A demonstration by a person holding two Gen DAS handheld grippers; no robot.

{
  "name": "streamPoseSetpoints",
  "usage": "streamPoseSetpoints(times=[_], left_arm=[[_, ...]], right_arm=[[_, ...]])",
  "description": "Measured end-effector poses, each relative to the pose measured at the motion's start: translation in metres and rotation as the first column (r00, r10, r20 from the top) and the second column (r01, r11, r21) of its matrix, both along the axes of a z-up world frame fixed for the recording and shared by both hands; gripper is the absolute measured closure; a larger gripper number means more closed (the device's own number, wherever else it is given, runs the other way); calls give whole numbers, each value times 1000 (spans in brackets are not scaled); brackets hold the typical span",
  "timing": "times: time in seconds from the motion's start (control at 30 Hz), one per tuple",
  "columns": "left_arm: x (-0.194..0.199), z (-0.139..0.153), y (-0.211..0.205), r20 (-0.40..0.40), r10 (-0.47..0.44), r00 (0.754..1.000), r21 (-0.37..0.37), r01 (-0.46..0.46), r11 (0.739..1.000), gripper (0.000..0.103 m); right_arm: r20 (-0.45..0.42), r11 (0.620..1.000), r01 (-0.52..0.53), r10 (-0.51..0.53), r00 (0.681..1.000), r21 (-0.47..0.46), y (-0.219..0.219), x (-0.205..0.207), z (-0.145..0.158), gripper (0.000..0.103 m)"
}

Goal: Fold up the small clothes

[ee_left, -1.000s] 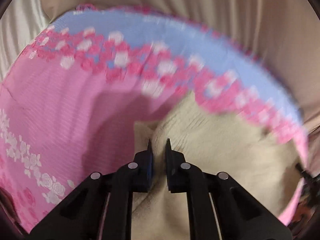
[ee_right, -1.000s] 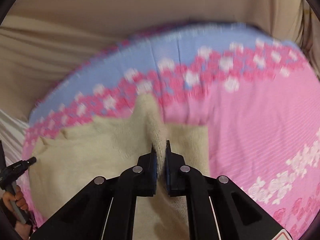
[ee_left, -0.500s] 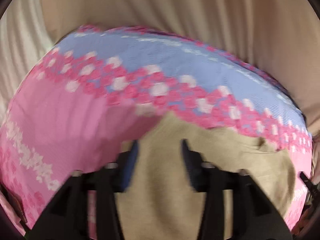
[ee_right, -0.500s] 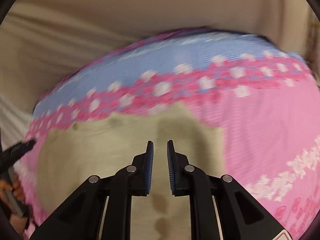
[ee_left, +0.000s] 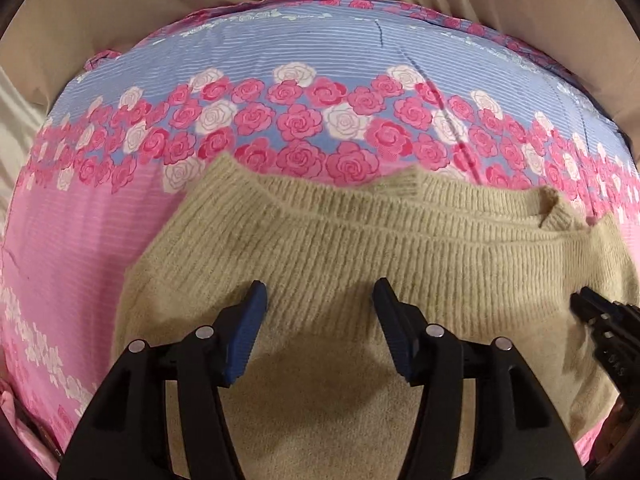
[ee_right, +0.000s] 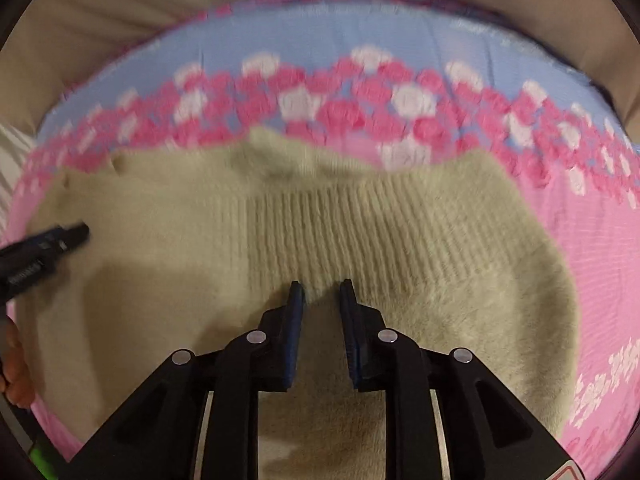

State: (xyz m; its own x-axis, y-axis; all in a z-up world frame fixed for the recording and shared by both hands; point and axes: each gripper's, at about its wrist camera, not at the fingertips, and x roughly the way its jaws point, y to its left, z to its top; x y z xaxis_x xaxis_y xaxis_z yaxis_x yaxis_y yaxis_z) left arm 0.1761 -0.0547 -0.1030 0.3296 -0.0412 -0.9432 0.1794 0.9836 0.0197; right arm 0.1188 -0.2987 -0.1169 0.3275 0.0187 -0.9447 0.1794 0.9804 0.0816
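A beige knitted sweater (ee_left: pixel 360 248) lies flat on the pink and blue rose-print bedsheet (ee_left: pixel 80 240), its ribbed band toward the far side. My left gripper (ee_left: pixel 319 294) hangs just above its near part, jaws wide open and empty. My right gripper (ee_right: pixel 322 290) is over the same sweater (ee_right: pixel 400 240), jaws partly open with nothing between them. The right gripper also shows at the right edge of the left wrist view (ee_left: pixel 600 320), and the left gripper at the left edge of the right wrist view (ee_right: pixel 48 248).
The bedsheet (ee_right: pixel 600 240) covers a bed that fills both views. Beige curtain folds (ee_left: pixel 200 0) hang beyond its far edge. A hand (ee_right: pixel 12 368) shows at the lower left of the right wrist view.
Both grippers were shut on a pinched-up fold of the sweater a second ago. They have opened and let go, and the sweater now lies flat. Both have moved closer over it.
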Motion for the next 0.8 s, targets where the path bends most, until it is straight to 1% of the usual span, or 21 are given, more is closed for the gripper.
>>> streamPoseSetpoints(times=[0.03, 0.07, 0.1, 0.13, 0.17, 0.23, 0.3, 0.4, 0.47, 0.53, 0.6, 0.63, 0.67, 0.73, 0.8], left_arm=[[2, 1, 2, 1, -7, 1000, 3, 7, 1000, 49], [0, 2, 0, 6, -9, 1000, 5, 9, 1000, 46], [-1, 3, 3, 3, -12, 1000, 13, 12, 1000, 44], [-3, 4, 6, 1, -1, 1000, 3, 1, 1000, 44], [-7, 7, 11, -2, 7, 1000, -11, -7, 1000, 44], [-15, 12, 19, -13, 17, 1000, -29, -18, 999, 43], [-24, 17, 26, -4, 17, 1000, -29, -17, 999, 40], [-47, 27, 41, 27, 25, 999, -14, -25, 1000, 37], [-68, 30, 57, 31, 39, 999, -5, -39, 999, 36], [-82, 24, 72, 11, 58, 998, 11, -58, 998, 32], [-94, 6, 85, -32, 83, 996, 27, -83, 996, 29], [-98, 2, 89, -28, 95, 995, 24, -94, 995, 26], [-102, 2, 93, -14, 103, 995, 19, -103, 994, 25], [-105, 10, 95, -21, 111, 994, 20, -111, 994, 27], [-110, 25, 101, 10, 123, 992, -7, -123, 992, 26]], right_arm=[[11, 1000, 9, -10, 1000, 18, 0, -3, 6, 84], [46, 999, 14, -16, 999, 35, -1, -7, 17, 84], [78, 1000, 13, -15, 997, 19, -2, -12, 26, 84], [92, 1000, 15, -15, 996, -9, -4, -14, 32, 84], [99, 999, 26, -23, 995, -33, -9, -19, 35, 84], [99, 997, 71, -67, 993, -32, -29, -34, 36, 81], [103, 991, 131, -127, 987, -33, -49, -53, 39, 79], [104, 978, 206, -201, 974, -39, -72, -97, 45, 80], [99, 975, 207, -199, 975, -76, -74, -117, 47, 82], [59, 977, 187, -182, 982, -105, -71, -135, 39, 83], [-10, 979, 170, -172, 985, -117, -70, -146, 13, 82], [-13, 979, 169, -171, 985, -112, -70, -150, 2, 81], [9, 977, 176, -176, 984, -118, -69, -153, 4, 81], [22, 974, 191, -190, 982, -125, -63, -153, 20, 80], [80, 977, 191, -184, 980, -93, -58, -156, 38, 80]])
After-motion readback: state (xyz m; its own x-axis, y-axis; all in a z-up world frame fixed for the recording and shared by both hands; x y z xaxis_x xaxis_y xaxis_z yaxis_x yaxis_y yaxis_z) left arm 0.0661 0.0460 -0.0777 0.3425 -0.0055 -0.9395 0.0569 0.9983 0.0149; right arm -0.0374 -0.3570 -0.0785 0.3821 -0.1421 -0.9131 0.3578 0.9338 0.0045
